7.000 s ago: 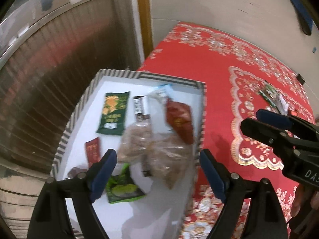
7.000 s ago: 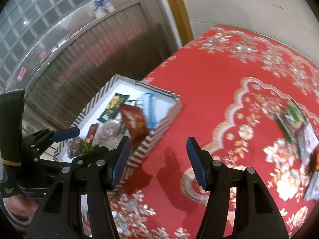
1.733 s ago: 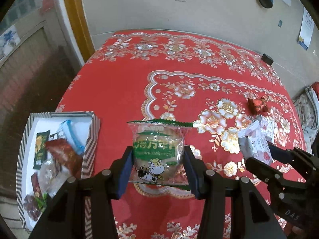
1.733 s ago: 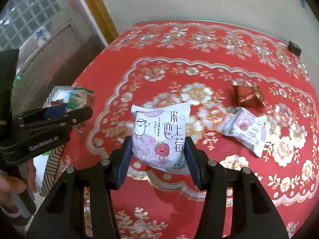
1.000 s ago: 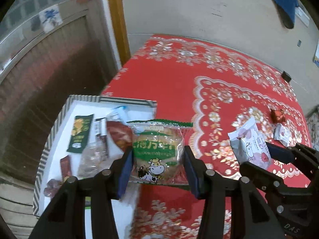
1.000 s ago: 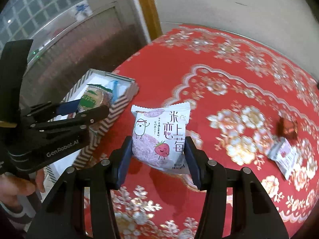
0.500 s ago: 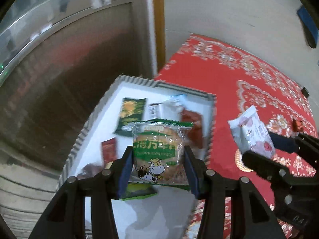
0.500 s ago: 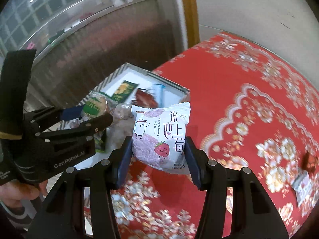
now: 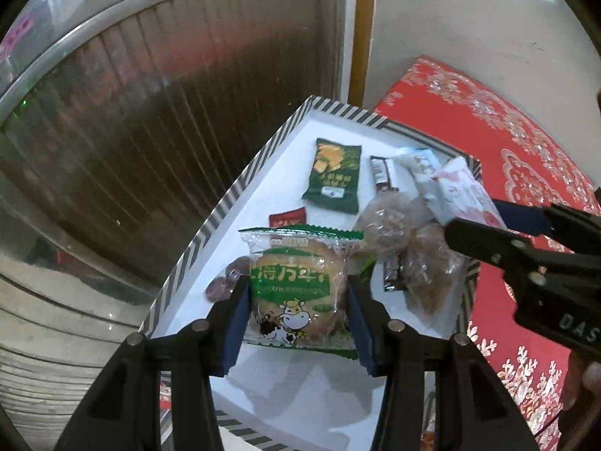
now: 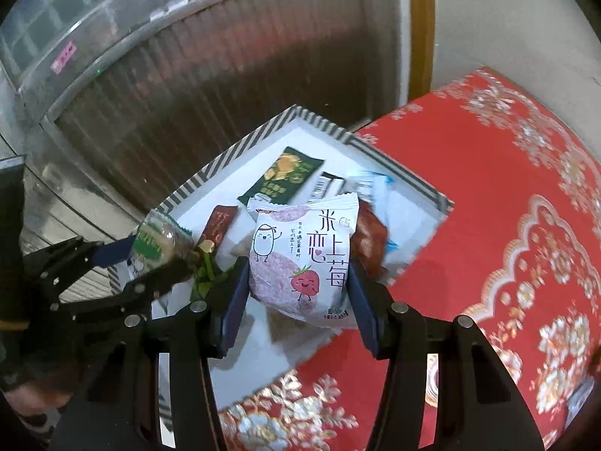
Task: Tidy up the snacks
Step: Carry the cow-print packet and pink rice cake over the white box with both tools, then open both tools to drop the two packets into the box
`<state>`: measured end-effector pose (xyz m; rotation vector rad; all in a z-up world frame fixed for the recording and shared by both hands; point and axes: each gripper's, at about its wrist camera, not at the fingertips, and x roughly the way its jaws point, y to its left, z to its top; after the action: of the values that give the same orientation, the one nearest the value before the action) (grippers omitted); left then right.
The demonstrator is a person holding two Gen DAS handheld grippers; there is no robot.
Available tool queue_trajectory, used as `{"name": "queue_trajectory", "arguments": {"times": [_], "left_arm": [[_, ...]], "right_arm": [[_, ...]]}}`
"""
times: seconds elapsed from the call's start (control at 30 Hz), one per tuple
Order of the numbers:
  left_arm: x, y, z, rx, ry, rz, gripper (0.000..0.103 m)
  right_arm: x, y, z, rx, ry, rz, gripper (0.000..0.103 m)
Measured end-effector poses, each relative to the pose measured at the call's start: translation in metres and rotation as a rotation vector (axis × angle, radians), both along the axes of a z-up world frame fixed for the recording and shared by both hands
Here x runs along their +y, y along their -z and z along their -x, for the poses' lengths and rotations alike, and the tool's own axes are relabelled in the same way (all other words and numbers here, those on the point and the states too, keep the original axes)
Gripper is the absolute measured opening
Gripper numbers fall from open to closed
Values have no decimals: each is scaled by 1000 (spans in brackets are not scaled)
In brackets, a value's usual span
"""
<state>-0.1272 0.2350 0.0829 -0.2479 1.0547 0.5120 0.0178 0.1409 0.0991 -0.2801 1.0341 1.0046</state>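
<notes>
My left gripper (image 9: 296,308) is shut on a green cow-print cake packet (image 9: 297,287) and holds it above the white box with a striped rim (image 9: 240,184). My right gripper (image 10: 298,293) is shut on a white strawberry rice-snack packet (image 10: 304,255) and holds it over the same box (image 10: 233,150). The right gripper with its packet shows at the right in the left wrist view (image 9: 465,197). The left gripper with its packet shows at the left in the right wrist view (image 10: 157,242).
The box holds several snacks: a dark green packet (image 9: 332,180), a small red packet (image 9: 287,218), clear bags of brown snacks (image 9: 387,220) and a dark red packet (image 10: 370,240). It stands at the left edge of the red floral tablecloth (image 10: 507,195). A ribbed shutter (image 9: 150,112) lies beyond.
Both grippers have carried their packets left from over the tablecloth to above the box. The box now fills the middle of both views.
</notes>
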Motion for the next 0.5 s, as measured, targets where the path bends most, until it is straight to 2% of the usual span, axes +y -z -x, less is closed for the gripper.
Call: {"name": "queue_trajectory", "arguments": {"times": [0.23,0.5], "left_arm": [[2,7,3,5,-11,2,52],[0,10,-8,8,-10,-9,53]], "right_arm": [[24,17,4,13,-43,47,51],[25,28,-1,30,-39,57,53]]}}
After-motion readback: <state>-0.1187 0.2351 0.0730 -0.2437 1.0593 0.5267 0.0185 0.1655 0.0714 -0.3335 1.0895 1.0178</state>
